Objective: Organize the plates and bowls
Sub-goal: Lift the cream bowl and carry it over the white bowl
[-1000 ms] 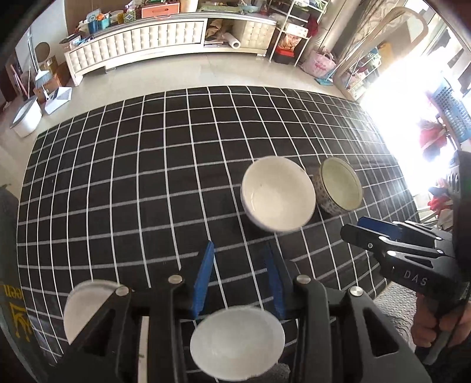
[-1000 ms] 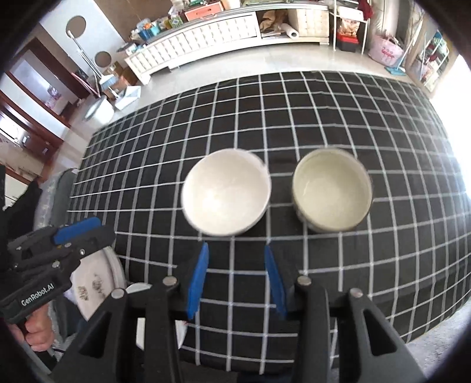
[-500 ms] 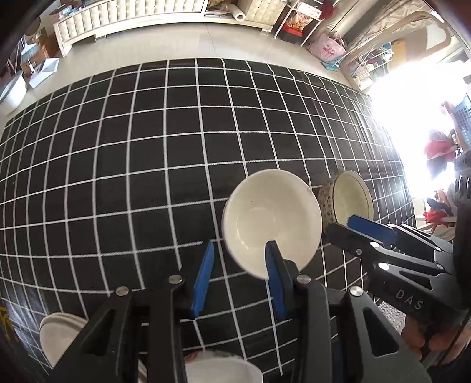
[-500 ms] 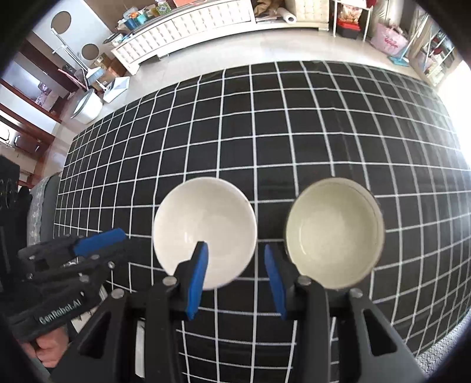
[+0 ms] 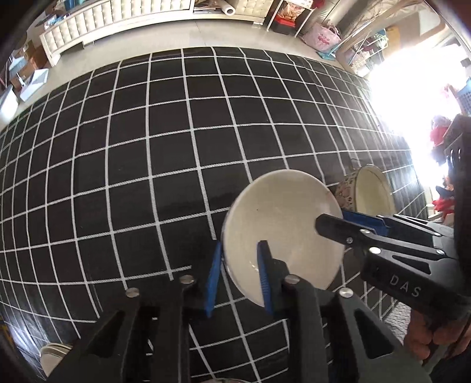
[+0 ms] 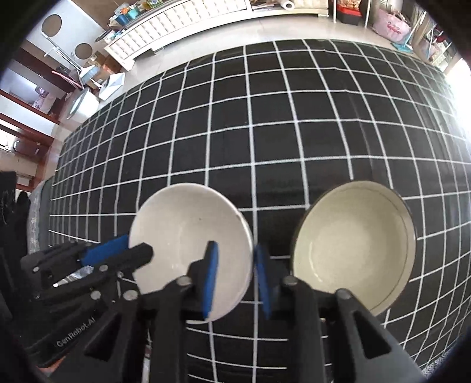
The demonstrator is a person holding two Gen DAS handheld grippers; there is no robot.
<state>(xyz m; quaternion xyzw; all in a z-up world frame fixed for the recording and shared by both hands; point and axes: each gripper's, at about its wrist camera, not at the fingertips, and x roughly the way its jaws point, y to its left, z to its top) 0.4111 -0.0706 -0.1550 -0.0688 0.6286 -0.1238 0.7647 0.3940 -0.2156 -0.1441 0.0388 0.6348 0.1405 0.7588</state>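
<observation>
A plain white bowl [image 5: 282, 232] [image 6: 188, 235] sits on the black checked tablecloth [image 5: 147, 165]. A patterned bowl with a cream inside [image 5: 371, 191] [image 6: 353, 244] stands just right of it. My left gripper [image 5: 238, 280] is open, with one finger on each side of the white bowl's near-left rim. My right gripper [image 6: 235, 280] is open, with one finger on each side of the white bowl's right rim, between the two bowls. Each gripper shows in the other's view, the right one [image 5: 347, 224] and the left one [image 6: 132, 250].
A stack of white plates [image 5: 53, 356] lies at the table's near left corner. The table's edge runs close on the right [image 5: 412, 182]. Beyond the table are a white sideboard [image 6: 188, 17] and shelves with clutter [image 5: 294, 17].
Both grippers have moved forward and down onto the white bowl. The plates have slid out of the lower frame.
</observation>
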